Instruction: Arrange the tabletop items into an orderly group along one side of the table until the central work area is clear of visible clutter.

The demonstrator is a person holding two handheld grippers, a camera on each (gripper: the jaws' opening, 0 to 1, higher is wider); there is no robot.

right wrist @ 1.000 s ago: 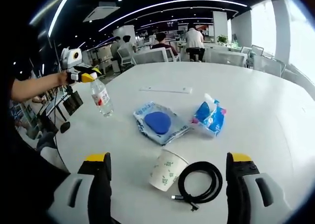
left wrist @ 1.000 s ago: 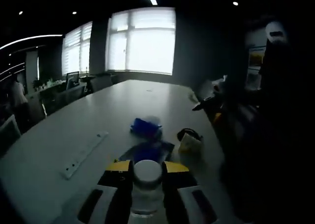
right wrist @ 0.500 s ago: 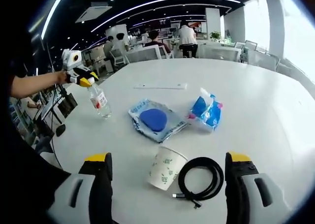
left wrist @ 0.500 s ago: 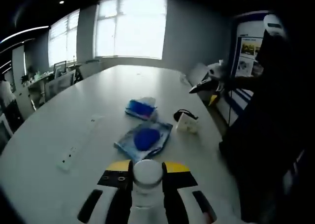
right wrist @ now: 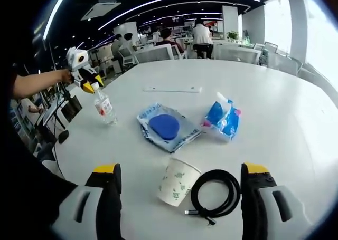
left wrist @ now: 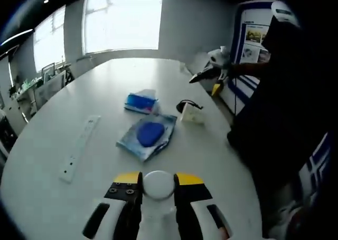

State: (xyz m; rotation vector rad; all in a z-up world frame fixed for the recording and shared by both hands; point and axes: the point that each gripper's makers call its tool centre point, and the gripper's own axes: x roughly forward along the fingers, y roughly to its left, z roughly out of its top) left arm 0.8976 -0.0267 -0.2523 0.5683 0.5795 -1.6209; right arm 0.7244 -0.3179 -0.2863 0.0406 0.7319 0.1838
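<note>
Bottle [right wrist: 105, 108] has come down onto the tabletop [right wrist: 274, 103] at frame left, upright, left gripper [left wrist: 157, 198] fingers clenched on its neck, right gripper [right wrist: 179, 208] fingers released.

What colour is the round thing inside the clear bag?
The round thing is dark blue, lying in its clear bag. It shows best in the right gripper view.

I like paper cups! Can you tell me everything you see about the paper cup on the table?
The paper cup is white with small green markings and looks like thin paper. It lies tipped on its side on the white table, open mouth up and away from the camera, beside a coiled black cable. Neither gripper touches it.
</note>
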